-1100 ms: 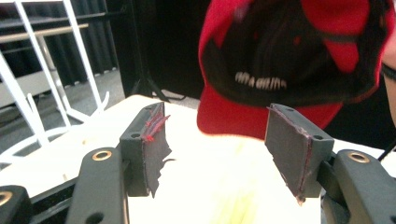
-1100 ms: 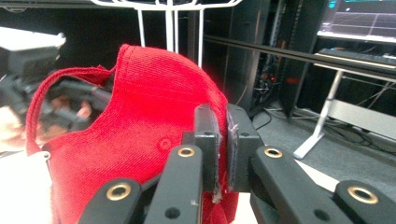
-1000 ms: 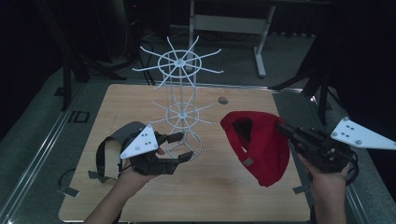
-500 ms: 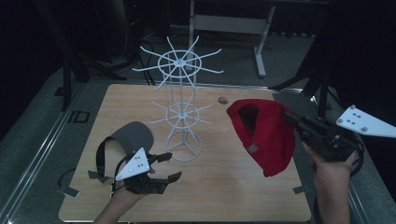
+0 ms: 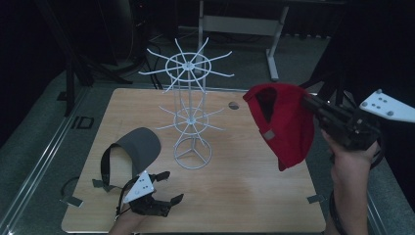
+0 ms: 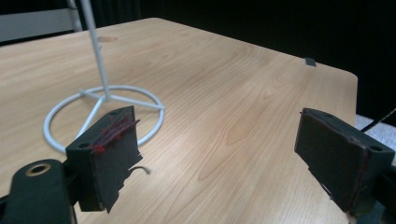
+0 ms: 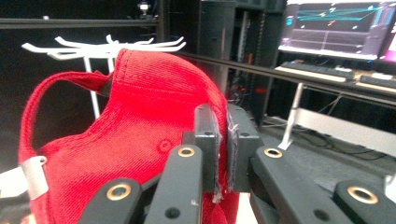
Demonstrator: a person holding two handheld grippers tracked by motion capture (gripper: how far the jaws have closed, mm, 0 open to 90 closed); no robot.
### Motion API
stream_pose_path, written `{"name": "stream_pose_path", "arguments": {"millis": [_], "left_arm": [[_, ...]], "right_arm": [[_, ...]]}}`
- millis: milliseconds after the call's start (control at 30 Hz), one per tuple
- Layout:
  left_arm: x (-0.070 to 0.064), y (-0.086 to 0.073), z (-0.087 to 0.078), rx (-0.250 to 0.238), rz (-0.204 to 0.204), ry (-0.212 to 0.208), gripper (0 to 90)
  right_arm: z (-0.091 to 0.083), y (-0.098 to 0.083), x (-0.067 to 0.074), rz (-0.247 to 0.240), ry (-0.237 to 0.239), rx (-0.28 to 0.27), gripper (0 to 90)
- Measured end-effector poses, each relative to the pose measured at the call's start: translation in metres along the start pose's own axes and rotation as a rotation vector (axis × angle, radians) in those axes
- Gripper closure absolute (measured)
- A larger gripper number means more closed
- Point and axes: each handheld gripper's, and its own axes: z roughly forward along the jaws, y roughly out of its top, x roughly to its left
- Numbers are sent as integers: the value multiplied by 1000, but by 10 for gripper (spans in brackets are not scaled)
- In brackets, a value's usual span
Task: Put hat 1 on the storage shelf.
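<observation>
Now, our hold: we carry the red cap (image 5: pixel 286 125) in the right gripper (image 5: pixel 313 105), jaws clamped on its fabric.
Cap's place: up in the air over the right side of the table (image 5: pixel 254 196), well apart from the white wire rack (image 5: pixel 192 115), its open underside turned toward that rack.
Close view of the hold: in the right gripper view our right gripper (image 7: pixel 222 128) pinches a fold of the red cap (image 7: pixel 126 154), with the rack's (image 7: pixel 100 46) upper prongs beyond it.
Our other tool: the left gripper (image 5: pixel 164 188) sits low at the table's near left edge; its jaws have just been opening, and nothing lies between them.
Left gripper view: both pads (image 6: pixel 109 154) stand wide apart over bare wood, the rack's ring base (image 6: pixel 100 114) just beyond.
Grey cap (image 5: pixel 134 149): on the table, left of the rack's base, just beyond the left gripper.
</observation>
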Motion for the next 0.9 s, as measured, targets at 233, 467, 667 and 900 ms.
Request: {"name": "stream_pose_path", "arguments": {"millis": [233,467,667,900], "left_arm": [[2,-12,-1,9,-4,44,136],[6,-14,-6,-29,-23,70,136],[7,-15,-7,-31,-32,76,136],[7,-16,-8,-31,-30,82,136]], "right_arm": [[22,21,-4,-13,-34,7,849],[42,38,-7,9,-57,-5,849],[62,48,-3,12,-69,10,849],[74,35,4,5,-47,47,849]]}}
